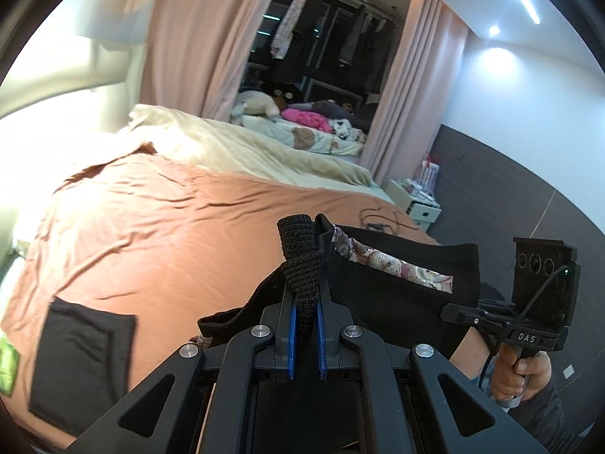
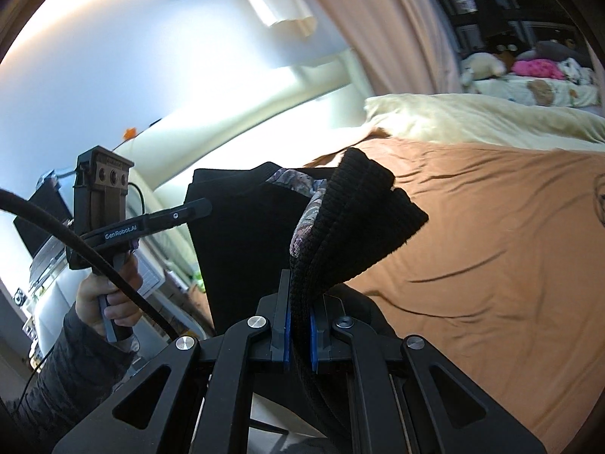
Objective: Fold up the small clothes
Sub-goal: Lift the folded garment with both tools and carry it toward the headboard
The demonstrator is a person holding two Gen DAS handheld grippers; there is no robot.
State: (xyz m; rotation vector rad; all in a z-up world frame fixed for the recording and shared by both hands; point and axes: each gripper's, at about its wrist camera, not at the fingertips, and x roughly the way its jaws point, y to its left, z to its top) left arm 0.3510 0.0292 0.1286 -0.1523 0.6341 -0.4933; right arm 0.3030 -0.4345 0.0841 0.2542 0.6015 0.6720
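Note:
A black knit garment (image 1: 397,283) with a floral lining (image 1: 389,261) hangs stretched in the air between my two grippers, above the bed. My left gripper (image 1: 305,302) is shut on one ribbed corner of it. My right gripper (image 2: 299,302) is shut on the other ribbed corner (image 2: 359,219). The right gripper (image 1: 459,312) shows at the right of the left wrist view, held by a hand (image 1: 518,374). In the right wrist view the left gripper (image 2: 200,206) is at the left, held by a hand (image 2: 109,299), its tips at the black garment's (image 2: 245,246) edge.
The bed (image 1: 151,227) with an orange-brown sheet lies under the garment. A folded dark cloth (image 1: 83,359) rests on it at the lower left. A cream blanket (image 1: 245,147) lies further back. A small white cabinet (image 1: 416,200) stands past the bed, and pink curtains (image 1: 196,38) hang behind.

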